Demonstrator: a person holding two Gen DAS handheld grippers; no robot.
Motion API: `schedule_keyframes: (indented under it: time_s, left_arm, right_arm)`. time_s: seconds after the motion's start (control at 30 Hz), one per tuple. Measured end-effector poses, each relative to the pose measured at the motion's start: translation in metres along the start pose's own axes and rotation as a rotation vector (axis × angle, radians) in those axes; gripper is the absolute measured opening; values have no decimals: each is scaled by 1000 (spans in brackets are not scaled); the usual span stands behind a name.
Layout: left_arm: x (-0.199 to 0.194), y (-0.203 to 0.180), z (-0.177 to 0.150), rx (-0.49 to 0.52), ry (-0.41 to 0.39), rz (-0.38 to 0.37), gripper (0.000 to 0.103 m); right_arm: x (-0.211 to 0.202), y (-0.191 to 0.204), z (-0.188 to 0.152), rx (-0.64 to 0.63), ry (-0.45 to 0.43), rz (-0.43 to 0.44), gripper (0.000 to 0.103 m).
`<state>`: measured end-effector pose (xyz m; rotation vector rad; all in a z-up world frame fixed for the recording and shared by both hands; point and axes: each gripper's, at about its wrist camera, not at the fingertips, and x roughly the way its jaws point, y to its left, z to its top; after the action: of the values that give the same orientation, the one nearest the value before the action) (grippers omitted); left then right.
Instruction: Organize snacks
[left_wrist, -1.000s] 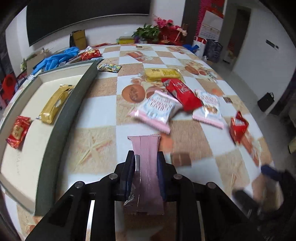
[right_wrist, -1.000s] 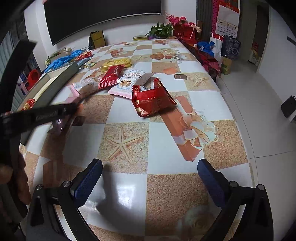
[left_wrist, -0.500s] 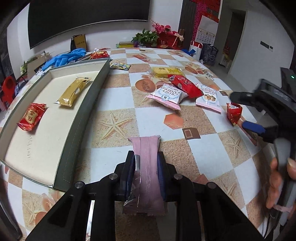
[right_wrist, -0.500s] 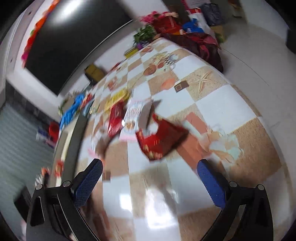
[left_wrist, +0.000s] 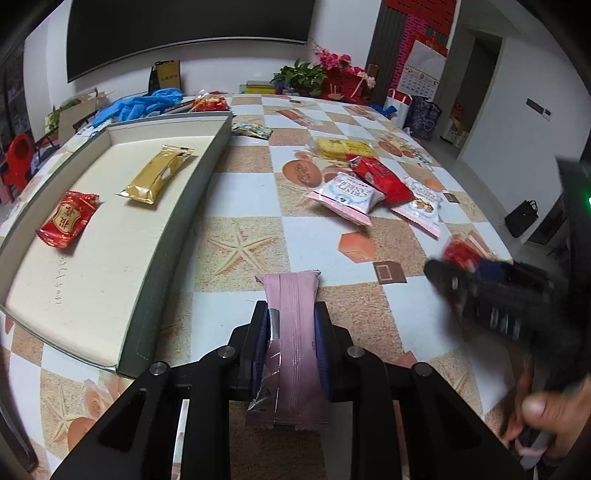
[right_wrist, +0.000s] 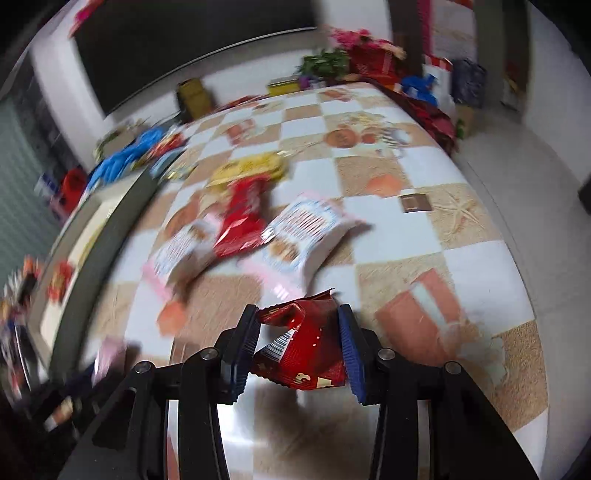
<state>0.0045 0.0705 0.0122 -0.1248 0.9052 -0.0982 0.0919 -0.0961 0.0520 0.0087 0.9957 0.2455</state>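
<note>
My left gripper (left_wrist: 291, 328) is shut on a pink snack bar (left_wrist: 293, 332) and holds it above the checkered table, right of the grey tray (left_wrist: 177, 236). The tray holds a gold bar (left_wrist: 157, 173) and a red packet (left_wrist: 68, 218). My right gripper (right_wrist: 299, 336) has closed around a crumpled red snack bag (right_wrist: 303, 350); it also shows blurred in the left wrist view (left_wrist: 491, 291). Loose snacks lie mid-table: a pink-white crisp bag (left_wrist: 345, 195), a red packet (left_wrist: 380, 179), a yellow cracker pack (left_wrist: 345, 147) and another pale bag (left_wrist: 421, 206).
Blue gloves (left_wrist: 142, 105), a small red packet (left_wrist: 208, 103) and a colourful sachet (left_wrist: 253, 129) lie at the table's far end. Flowers and a red box (left_wrist: 332, 75) stand at the back. The table's right edge drops to the floor with bags.
My right gripper swung onto the red snack bag and its jaws closed around it. My left gripper drew back toward the table's near side with the pink bar still held.
</note>
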Motion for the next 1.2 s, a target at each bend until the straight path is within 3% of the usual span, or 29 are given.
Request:
schedule_keyframes:
  time_s: [0.13, 0.37, 0.43, 0.47, 0.5, 1.2]
  left_arm:
    - [1, -2, 0, 14, -3, 12, 26]
    - [0, -3, -2, 21, -7, 8, 26]
    - [0, -4, -2, 23, -8, 10, 26]
    - [0, -4, -2, 24, -8, 10, 26]
    - [0, -4, -2, 23, -8, 9, 26]
    - [0, -6, -2, 31, -8, 19, 27]
  right_arm:
    - [-5, 25, -17, -147, -18, -15, 44]
    - [-5, 26, -17, -158, -6, -42, 48]
    - [-5, 22, -17, -146, 0, -43, 65]
    - [-1, 18, -16, -124, 20, -38, 96]
    - [3, 14, -15, -94, 56, -33, 103]
    - [1, 16, -21, -98, 26, -81, 103]
